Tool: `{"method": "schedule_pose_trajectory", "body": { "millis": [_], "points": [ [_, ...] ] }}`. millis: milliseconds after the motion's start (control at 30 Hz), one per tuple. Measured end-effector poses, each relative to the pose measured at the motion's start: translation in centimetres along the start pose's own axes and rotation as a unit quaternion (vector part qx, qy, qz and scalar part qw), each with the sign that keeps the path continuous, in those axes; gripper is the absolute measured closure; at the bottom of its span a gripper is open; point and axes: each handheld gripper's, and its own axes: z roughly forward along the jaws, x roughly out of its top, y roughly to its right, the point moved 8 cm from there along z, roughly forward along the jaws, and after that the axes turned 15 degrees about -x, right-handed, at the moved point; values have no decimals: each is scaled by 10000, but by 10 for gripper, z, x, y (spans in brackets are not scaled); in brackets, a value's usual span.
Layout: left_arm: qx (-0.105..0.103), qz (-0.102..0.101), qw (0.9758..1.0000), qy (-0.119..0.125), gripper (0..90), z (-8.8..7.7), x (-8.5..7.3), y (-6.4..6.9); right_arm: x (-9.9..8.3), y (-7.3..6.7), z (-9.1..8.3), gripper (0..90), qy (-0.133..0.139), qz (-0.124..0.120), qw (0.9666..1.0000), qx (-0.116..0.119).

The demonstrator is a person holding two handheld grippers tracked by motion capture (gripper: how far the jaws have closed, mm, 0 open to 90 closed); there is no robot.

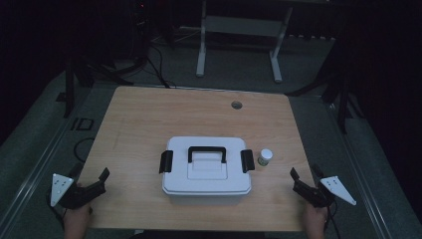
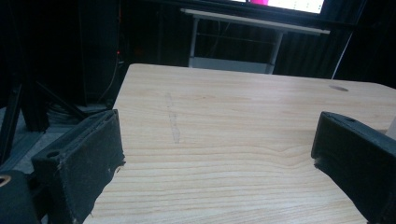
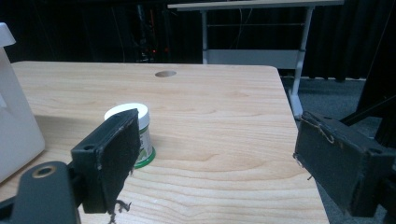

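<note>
**Both tools wide open, nothing held**

On the desk (image 1: 149,114), a white box (image 1: 206,172) with a black handle and two black side latches sits at the centre. A small white-lidded jar (image 1: 265,157) stands upright just beside the box at its 3 o'clock, apart from it. The left tool (image 1: 94,186) rests at the desk's 8 o'clock corner, jaws spread and empty. The right tool (image 1: 301,181) sits at 4 o'clock, jaws likewise gaping with nothing between them, the jar near its 11 o'clock.

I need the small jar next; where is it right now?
In the high view, the small jar stands on the table just right of the white box, ahead of the right gripper.
</note>
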Motion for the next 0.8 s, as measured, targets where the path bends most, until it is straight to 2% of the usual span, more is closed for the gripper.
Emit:
{"method": "schedule_pose_trajectory", "body": {
  "millis": [167, 200, 267, 300, 333, 400, 467, 567, 633, 667, 700, 733, 767, 800],
  "points": [
    [-116, 53, 9997, -186, 20, 0, 1, 1, -1, -1, 1, 139, -50, -20, 10000, 28],
    [-412, -90, 9981, -458, 20, 0, 1, 3, -2, 0, 1, 139, -100, 47, 9999, 67],
    [-480, -28, 9949, -882, 20, -2, -2, 1, -2, 1, 1, 139, -103, 94, 9999, 74],
    [-636, -101, 9926, -1026, 20, -2, -5, 1, -2, 2, 1, 139, -115, 128, 9998, 86],
    [-861, -227, 9886, -1212, 20, -2, -8, 1, -2, 2, 1, 139, -125, 165, 9997, 90],
    [-1061, -243, 9832, -1468, 20, -4, -14, 2, -2, 2, 1, 139, -127, 182, 9997, 92],
    [-1075, -138, 9797, -1688, 19, -6, -18, 3, -2, 2, 1, 139, -134, 159, 9997, 95],
    [-1108, -120, 9744, -1951, 20, -10, -19, 4, -3, 1, 2, 139, -146, 112, 9998, 88],
    [-1168, -88, 9692, -2166, 19, -12, -19, 4, -4, 1, 2, 139, -174, 74, 9998, 81],
    [-1194, -58, 9654, -2315, 19, -13, -19, 4, -4, 1, 2, 139, -188, 60, 9998, 72],
    [-1216, -42, 9600, -2522, 19, -15, -19, 4, -4, 0, 3, 139, -198, 52, 9998, 61],
    [-1216, -42, 9600, -2522, 19, -15, -19, 4, -4, 0, 3, 139, -212, 30, 9998, 58],
    [-1240, 3, 9524, -2784, 19, -17, -20, 3, -5, -1, 3, 139, -217, -12, 9997, 58],
    [-1244, 64, 9469, -2965, 19, -18, -20, 3, -5, -1, 3, 139, -225, -27, 9997, 58]
  ]
}}
